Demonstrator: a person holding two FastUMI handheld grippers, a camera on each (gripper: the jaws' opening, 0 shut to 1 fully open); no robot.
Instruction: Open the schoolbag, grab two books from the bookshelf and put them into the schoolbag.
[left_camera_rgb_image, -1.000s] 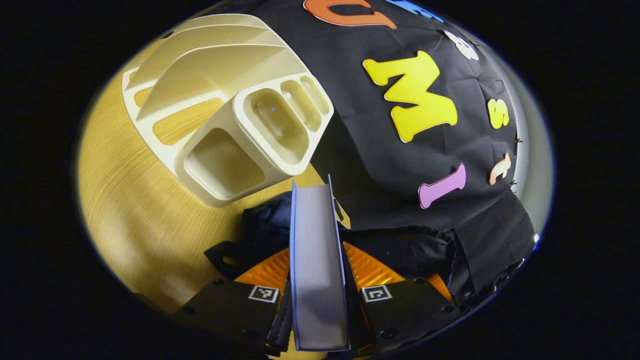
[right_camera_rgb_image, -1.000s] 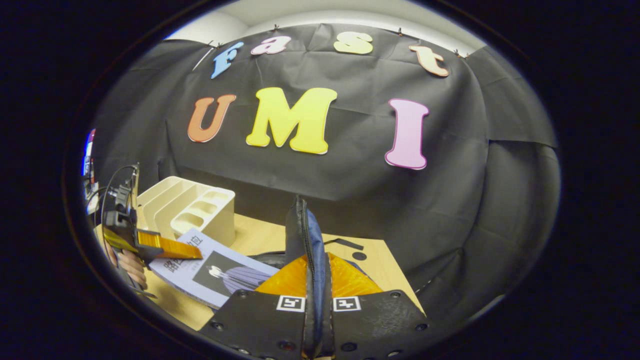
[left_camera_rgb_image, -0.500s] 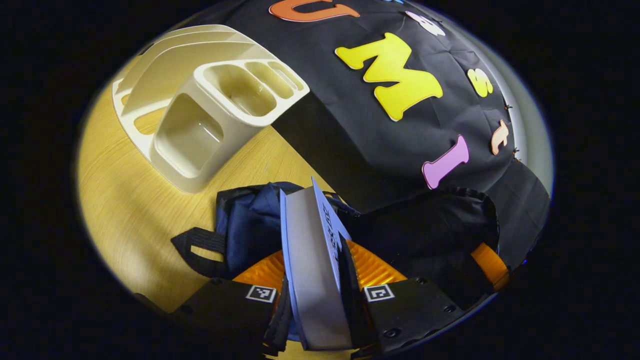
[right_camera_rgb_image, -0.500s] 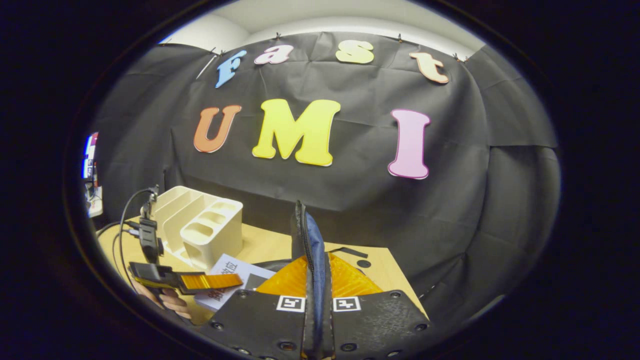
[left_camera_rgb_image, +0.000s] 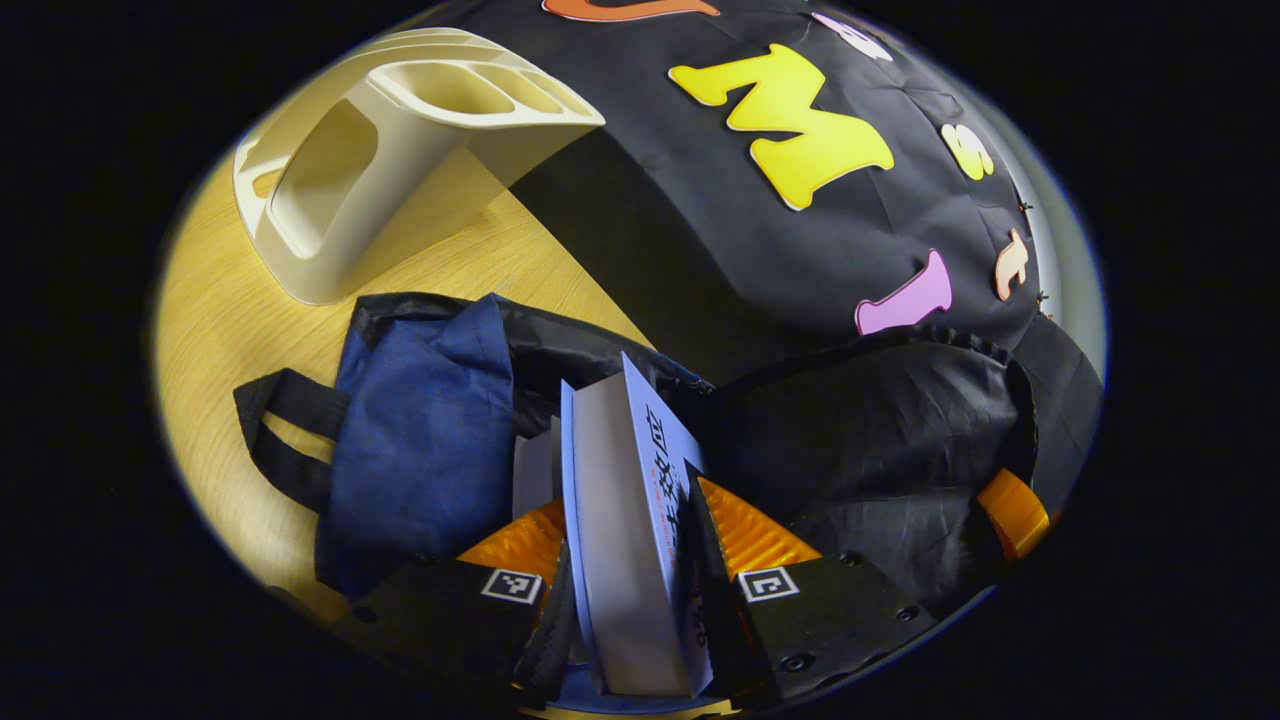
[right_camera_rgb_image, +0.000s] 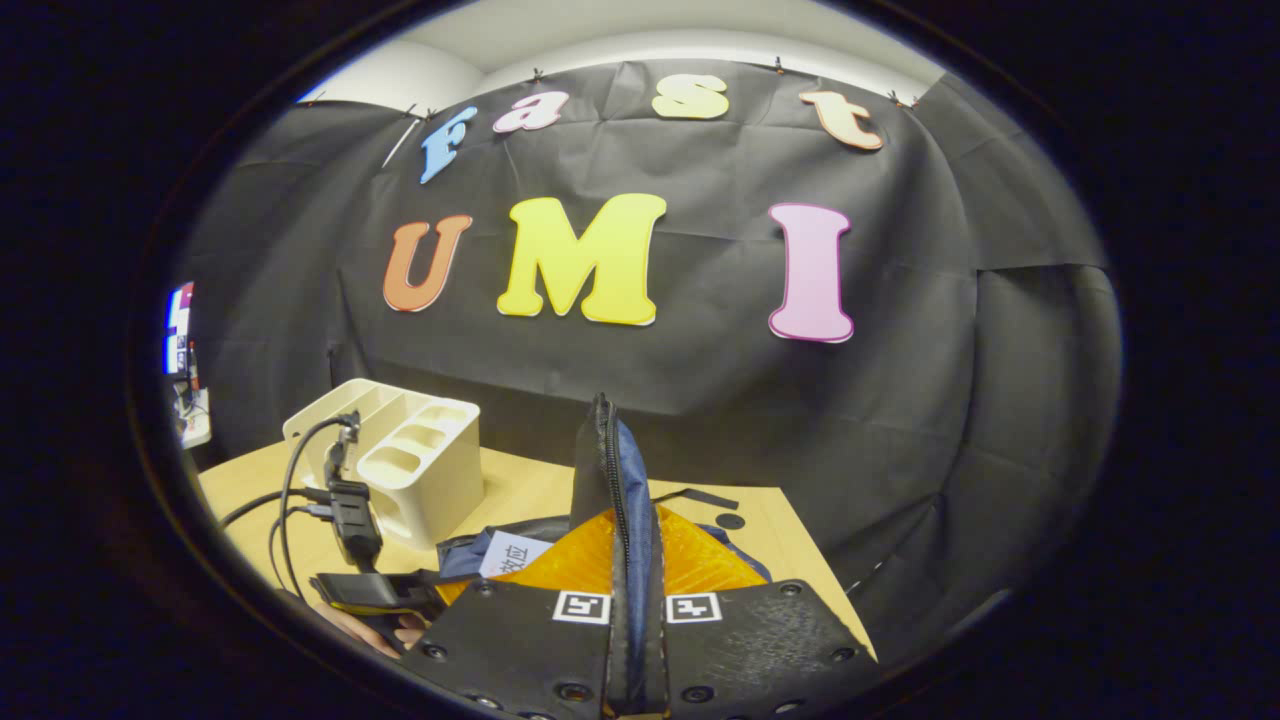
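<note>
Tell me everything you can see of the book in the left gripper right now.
The book is a thick paperback with a pale blue-grey cover, white page block and dark print on its cover. It stands on edge, clamped between the left gripper fingers, far end tilted right, over the open mouth of the dark blue schoolbag. A second pale book edge sits just left of it, lower. In the right gripper view one printed corner shows above the bag.

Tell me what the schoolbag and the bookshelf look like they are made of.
Schoolbag: soft woven fabric, likely nylon or polyester, navy with black trim; it creases and slumps, matte with a faint sheen.
Bookshelf: apparently moulded plastic, cream, smooth satin finish; rounded one-piece compartments and soft highlights suggest so.
</note>
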